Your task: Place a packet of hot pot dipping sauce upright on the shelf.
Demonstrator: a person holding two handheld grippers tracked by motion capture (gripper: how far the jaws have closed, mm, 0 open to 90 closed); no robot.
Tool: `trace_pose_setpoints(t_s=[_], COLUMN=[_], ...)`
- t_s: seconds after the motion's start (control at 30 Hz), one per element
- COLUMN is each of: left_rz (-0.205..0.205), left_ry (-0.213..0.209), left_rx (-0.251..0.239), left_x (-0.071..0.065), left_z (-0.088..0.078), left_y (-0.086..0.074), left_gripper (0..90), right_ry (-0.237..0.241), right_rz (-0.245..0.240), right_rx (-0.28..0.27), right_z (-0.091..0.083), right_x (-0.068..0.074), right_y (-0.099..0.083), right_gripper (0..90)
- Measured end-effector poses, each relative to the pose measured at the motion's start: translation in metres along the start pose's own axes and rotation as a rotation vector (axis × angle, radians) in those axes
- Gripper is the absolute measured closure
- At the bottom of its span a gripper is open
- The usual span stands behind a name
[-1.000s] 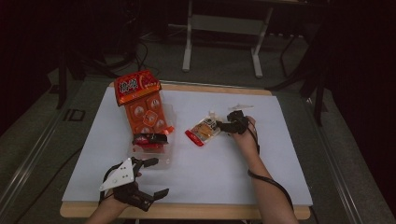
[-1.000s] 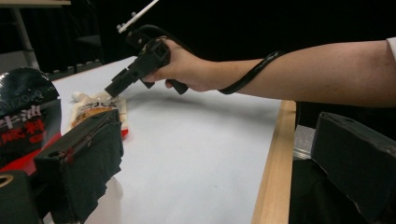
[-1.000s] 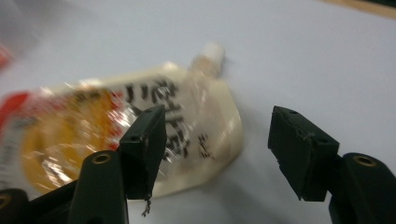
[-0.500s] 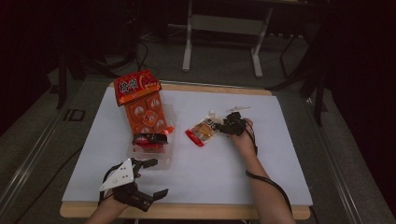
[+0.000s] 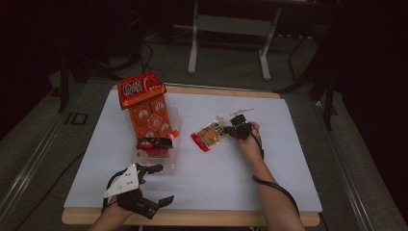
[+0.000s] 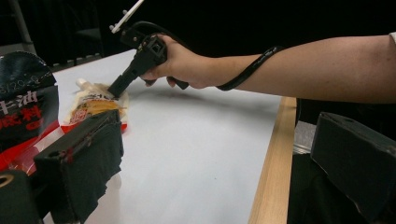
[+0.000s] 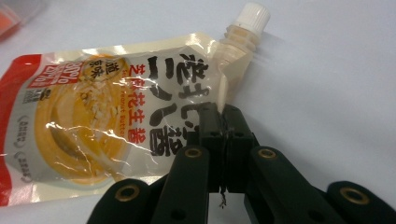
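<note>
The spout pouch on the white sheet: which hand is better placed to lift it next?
The right. The right gripper has just closed its jaws on the edge of the spout pouch. The left gripper rests open near the table's front edge, far from it.

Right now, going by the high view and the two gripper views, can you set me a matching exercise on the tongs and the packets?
Things:
1. left tongs
2. right tongs
3. red bag
4. spout pouch

States or places:
A. lying flat, white cap on
B. open, holding nothing
C. farthest from the person
D. shut on a packet's edge

Pairs: 1-B, 2-D, 3-C, 4-A.

The right tongs' jaws have just been closing, with the spout pouch's edge between them.
</note>
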State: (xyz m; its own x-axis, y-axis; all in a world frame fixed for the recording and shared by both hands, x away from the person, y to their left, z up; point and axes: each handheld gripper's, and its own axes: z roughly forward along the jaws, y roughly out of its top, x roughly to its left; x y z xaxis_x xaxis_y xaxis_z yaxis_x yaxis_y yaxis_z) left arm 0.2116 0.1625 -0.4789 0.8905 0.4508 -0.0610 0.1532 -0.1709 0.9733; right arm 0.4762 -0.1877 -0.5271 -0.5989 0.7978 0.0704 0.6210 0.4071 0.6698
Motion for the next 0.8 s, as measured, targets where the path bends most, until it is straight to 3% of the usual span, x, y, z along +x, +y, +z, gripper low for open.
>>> trace_pose_setpoints(t_s=[0.23,0.4,0.57,0.8], left_rz=[-0.004,-0.014,-0.016,0.012], left_ry=[0.003,0.0,-0.003,-0.015], left_rx=[-0.006,-0.01,-0.011,-0.02], left_x=[0.0,0.001,0.0,-0.002], left_z=[0.0,0.0,0.001,0.004], left_y=[0.001,0.002,0.001,0.0], left_gripper=[2.9,2.9,2.9,2.9], right_ry=[0.005,0.035,0.044,0.087], right_rz=[0.003,0.02,-0.003,-0.03], right_rx=[-0.036,-0.088,-0.126,-0.184], right_z=[-0.013,-0.026,-0.038,-0.054], right_x=[0.004,0.006,0.013,0.027], right_y=[0.002,0.004,0.009,0.018], right_gripper=[89.7,89.7,89.7,89.7])
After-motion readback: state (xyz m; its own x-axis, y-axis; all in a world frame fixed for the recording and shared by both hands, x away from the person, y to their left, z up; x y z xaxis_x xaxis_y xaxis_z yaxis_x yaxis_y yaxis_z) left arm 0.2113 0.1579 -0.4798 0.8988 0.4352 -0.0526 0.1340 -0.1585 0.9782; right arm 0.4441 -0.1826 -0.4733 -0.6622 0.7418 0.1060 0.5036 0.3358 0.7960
